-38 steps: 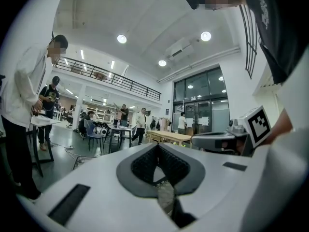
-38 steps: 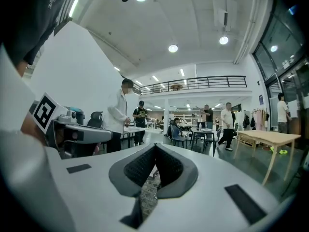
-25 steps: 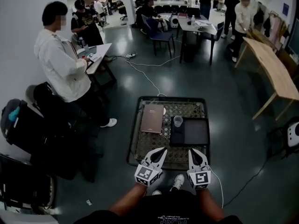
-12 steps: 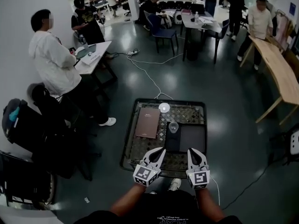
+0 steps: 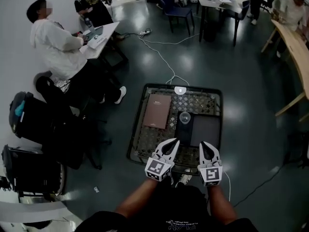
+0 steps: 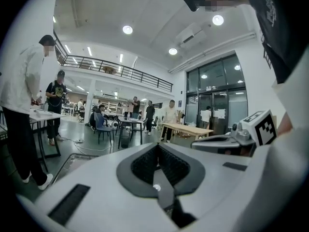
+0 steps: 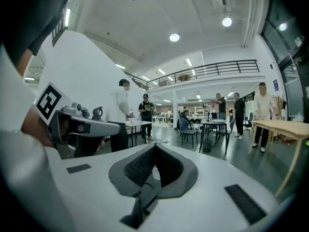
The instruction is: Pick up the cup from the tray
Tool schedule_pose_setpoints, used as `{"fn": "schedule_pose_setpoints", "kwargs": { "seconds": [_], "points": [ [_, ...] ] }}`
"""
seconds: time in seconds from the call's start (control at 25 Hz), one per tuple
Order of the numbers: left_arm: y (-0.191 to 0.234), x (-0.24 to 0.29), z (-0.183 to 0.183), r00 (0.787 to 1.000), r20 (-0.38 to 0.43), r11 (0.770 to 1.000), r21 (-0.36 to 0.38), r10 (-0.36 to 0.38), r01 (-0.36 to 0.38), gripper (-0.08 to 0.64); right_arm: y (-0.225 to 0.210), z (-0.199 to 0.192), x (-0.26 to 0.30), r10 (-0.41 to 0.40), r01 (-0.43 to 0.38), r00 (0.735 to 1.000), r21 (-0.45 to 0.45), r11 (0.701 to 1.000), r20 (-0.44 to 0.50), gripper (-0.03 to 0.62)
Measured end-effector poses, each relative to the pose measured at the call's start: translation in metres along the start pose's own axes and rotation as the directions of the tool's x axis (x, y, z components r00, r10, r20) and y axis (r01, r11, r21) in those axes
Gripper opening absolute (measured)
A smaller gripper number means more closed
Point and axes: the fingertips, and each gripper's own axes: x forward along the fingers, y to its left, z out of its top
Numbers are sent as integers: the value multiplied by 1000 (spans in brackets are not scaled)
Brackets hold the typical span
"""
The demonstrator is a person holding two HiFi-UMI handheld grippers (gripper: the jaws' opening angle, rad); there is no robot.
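open-plan lab workspace: desks [image 5: 100,35], blue chairs [image 5: 175,9], floor cables [image 5: 159,57], mezzanine railing [image 6: 116,67], people [image 5: 54,47] working.

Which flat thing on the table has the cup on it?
The dark tray on the right: the cup stands at its far left corner. The brown book is bare.

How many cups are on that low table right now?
1: a clear cup in the far-left corner of the dark tray, right of the brown book. None seems hidden.
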Motion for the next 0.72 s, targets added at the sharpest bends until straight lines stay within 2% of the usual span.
{"fn": "schedule_pose_setpoints", "kwargs": {
  "seconds": [0.4,0.72],
  "points": [
    [44,8,-27,999,-39,999,-17,37,-38,9,9,-42,61,64,-67,994,-27,997,-91,9],
    [73,15,-48,996,-77,997,-53,46,-51,9,8,-88,112,103,-104,970,4,995,-220,16]
  ]
}}
